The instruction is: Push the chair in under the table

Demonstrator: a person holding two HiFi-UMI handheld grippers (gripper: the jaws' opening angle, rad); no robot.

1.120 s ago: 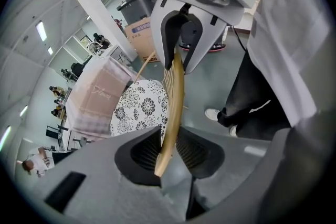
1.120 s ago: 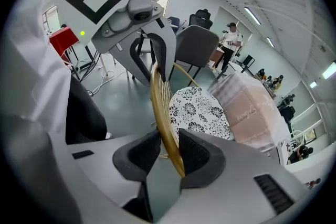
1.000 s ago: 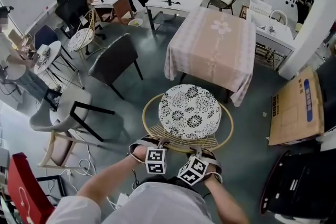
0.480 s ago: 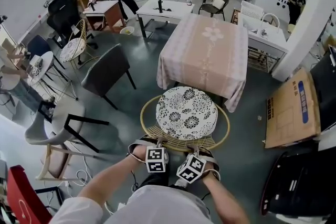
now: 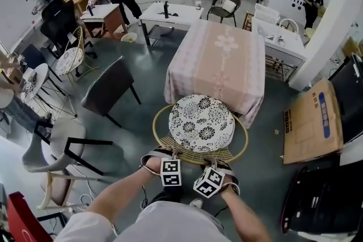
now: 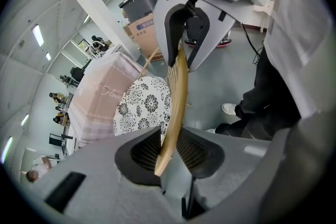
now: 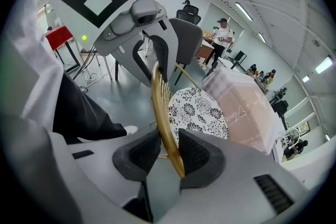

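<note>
1. Chair (image 5: 197, 147): stands on the floor at the near edge of the counter (image 5: 218, 65); seat not yet under the pink cloth (image 5: 249, 93).
2. Back rim (image 6: 177, 92): thin, stiff golden hoop, smooth and round; best place to hold; the frame is probably light and slides readily.
3. Cushion (image 5: 202, 122): round, soft, floral black-and-white.
4. Left hand-held gripper (image 6: 168, 148) and right hand-held gripper (image 7: 169, 157): each clamped on the back rim, side by side.

The chair (image 5: 201, 122) just before the table (image 5: 215, 59), cardboard box (image 5: 312, 122) right.
</note>
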